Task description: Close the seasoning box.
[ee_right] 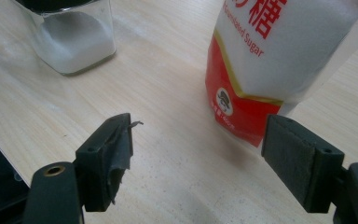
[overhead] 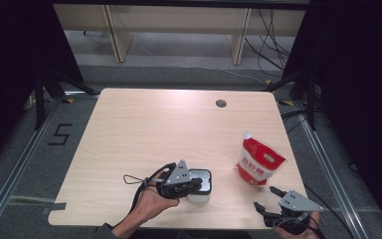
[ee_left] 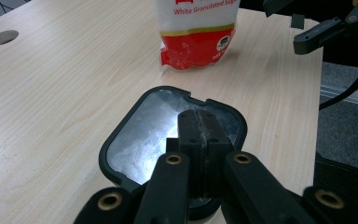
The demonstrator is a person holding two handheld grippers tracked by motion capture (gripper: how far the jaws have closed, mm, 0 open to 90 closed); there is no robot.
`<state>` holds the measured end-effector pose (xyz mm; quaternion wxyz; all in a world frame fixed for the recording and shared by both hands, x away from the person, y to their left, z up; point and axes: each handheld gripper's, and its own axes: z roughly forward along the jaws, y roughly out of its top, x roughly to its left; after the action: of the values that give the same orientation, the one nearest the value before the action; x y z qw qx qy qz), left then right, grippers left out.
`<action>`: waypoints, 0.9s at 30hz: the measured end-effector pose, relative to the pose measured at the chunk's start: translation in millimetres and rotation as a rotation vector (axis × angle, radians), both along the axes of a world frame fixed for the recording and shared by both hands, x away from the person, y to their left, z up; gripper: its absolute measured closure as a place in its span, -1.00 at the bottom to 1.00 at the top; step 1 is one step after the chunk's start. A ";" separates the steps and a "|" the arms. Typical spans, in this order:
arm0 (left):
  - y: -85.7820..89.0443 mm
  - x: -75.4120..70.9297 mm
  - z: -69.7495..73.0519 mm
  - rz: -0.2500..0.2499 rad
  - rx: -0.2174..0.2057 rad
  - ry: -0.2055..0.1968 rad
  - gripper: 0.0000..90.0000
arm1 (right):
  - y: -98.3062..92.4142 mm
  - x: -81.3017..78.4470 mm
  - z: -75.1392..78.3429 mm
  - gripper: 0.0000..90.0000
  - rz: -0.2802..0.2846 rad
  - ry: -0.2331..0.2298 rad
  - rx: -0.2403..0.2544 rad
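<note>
Left gripper (overhead: 191,185) jaws fully closed, nothing between them, tips over the lid of the clear square jar with black-rimmed lid (overhead: 200,184), which stands near the table's (overhead: 144,129) front edge. Right gripper (overhead: 268,198) jaws wide apart, empty, just short of the red-and-white sugar pouch (overhead: 258,162).

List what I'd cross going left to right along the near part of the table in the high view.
Left tongs, shut, over the black-rimmed sugar jar → red and white sugar bag → right tongs, open at the table's near right corner.
</note>
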<state>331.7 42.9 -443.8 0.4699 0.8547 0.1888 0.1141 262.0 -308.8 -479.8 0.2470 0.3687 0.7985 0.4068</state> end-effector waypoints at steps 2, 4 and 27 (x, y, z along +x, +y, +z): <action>1.2 0.0 1.5 0.011 -0.010 0.006 0.94 | 0.0 0.0 0.0 -0.43 0.001 0.000 0.000; 2.9 0.4 3.3 0.014 -0.019 0.004 0.89 | 0.0 0.0 0.1 -0.43 0.001 -0.002 0.002; 55.9 -25.6 -6.7 0.036 -0.057 0.041 -0.08 | 1.6 -1.7 0.2 -0.47 -0.004 0.012 0.014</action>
<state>306.1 98.8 -450.5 0.4879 0.8397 0.2168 0.0994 260.3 -307.2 -479.6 0.2404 0.3744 0.7964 0.4096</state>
